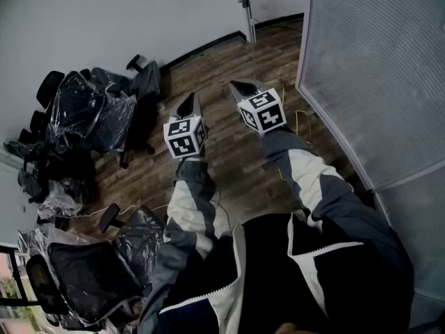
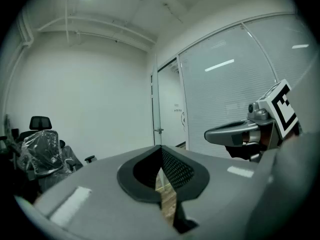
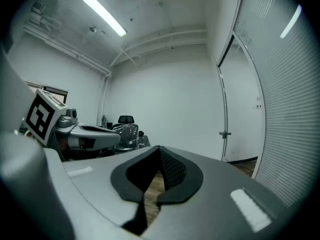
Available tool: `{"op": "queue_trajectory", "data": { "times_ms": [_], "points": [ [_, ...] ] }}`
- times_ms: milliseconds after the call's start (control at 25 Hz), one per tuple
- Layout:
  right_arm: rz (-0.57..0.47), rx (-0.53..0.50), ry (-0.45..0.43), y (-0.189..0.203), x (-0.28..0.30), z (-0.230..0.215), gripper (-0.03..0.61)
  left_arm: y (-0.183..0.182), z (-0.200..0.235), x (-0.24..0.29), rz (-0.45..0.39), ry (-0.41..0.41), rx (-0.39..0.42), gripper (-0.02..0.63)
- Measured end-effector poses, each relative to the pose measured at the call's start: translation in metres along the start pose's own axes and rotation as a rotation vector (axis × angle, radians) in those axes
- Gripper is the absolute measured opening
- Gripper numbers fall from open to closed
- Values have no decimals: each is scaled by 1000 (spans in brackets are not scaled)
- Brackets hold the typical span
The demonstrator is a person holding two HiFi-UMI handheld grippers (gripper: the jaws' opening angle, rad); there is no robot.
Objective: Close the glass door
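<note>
Ribbed frosted glass partition wall point(image 1: 375, 75) taken as landmark. Glass door with metal edge rail point(image 1: 247, 19) seen past partition's far end, gap left between; judged not yet closed. Black plastic-wrapped office chairs point(image 1: 90, 113) parked opposite partition, out of way. Left gripper point(image 2: 161, 149) and right gripper point(image 3: 159, 151) carried alongside partition, aimed doorward. Both claws pinched together, nothing held; likely readied for pushing, not grasping.

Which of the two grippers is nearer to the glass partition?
The right gripper, beside the glass partition; the left gripper is farther, toward the wrapped chairs.
</note>
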State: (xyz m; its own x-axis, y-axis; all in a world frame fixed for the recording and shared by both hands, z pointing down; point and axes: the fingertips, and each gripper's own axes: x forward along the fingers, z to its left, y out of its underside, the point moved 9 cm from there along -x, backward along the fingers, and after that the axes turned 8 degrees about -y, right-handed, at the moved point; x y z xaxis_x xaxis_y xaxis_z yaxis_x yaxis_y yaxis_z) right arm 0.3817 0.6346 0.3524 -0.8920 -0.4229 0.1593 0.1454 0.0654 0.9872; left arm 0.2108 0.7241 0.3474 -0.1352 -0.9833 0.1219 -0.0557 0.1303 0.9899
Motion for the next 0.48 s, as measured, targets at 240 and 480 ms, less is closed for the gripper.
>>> {"op": "queue_trajectory", "data": {
  "times_ms": [240,480],
  "points": [
    [2,13,15,0,6,9,2,-2,16,-9,-27,7,5,2],
    [-28,12,33,1,-6,30,3,15,30,-37,-56,43,-11,2]
  ]
}}
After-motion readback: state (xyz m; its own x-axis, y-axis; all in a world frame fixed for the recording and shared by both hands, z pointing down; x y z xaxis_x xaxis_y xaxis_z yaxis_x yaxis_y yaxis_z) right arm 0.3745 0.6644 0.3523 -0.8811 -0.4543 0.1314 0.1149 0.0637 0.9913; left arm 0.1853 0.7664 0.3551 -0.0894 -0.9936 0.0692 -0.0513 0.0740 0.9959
